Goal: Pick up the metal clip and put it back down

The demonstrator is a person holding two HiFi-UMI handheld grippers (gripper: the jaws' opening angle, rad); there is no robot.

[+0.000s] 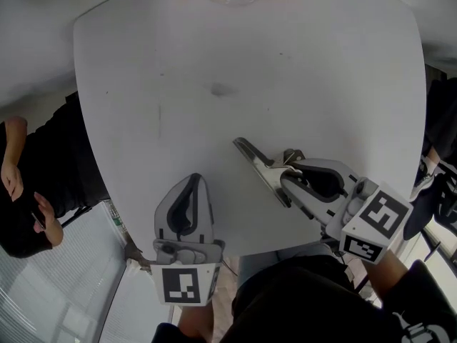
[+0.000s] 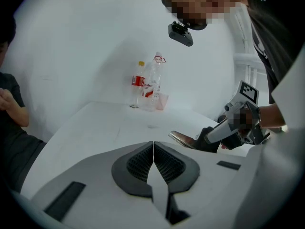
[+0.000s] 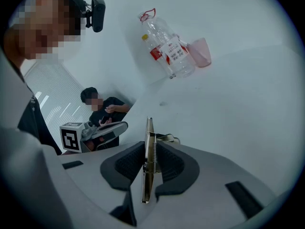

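Our right hand-held gripper (image 1: pixel 289 183) grips the long, shiny silver metal clip (image 1: pixel 257 164) at its spring, low over the white worktop (image 1: pixel 285 84). We judge the clip light, stiff and slippery, so this hold suits. Our left hand-held gripper (image 2: pixel 153 159) is closed, empty.

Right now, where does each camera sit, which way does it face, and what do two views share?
Head view: on the person's head, looking steeply down at the white table; left hand-held gripper, right hand-held gripper and torso show.
Left gripper view: on the left one, facing across the table to the bottles; its shut jaws show.
Right gripper view: on the right one, facing those bottles too; its jaws clamp the metal clip.
Shared: all three show the clip.
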